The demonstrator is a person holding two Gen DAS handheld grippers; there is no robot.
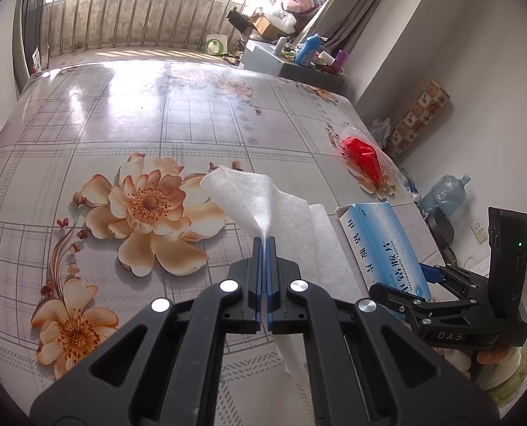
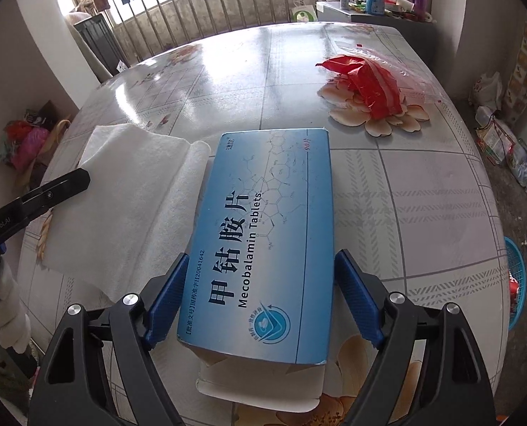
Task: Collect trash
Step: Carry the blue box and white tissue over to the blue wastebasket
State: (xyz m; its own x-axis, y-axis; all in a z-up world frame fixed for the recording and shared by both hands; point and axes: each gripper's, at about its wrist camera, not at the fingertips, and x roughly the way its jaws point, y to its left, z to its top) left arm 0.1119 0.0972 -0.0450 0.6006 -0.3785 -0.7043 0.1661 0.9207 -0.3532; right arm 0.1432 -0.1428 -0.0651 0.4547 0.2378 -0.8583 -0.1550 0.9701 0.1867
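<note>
Covering most of both views was the big table (image 1: pixel 86 135) with its shiny flower cloth. On it lay a flat blue pill box (image 2: pixel 263 234), with its near flap hanging open. The right gripper (image 2: pixel 263 298) stood wide open around the box, one blue pad on each long side, not yet pressing. To do this step well, the pads should close evenly on the two long edges, gently, because the thin empty card could fold in. Just left of the box lay a soft white tissue (image 1: pixel 263 198). The left gripper (image 1: pixel 265 245) was shut tight on a pinch of it, so one corner stood up. Farther back sat a crumpled red wrapper (image 2: pixel 370 85) inside clear plastic, well apart from both tools.
</note>
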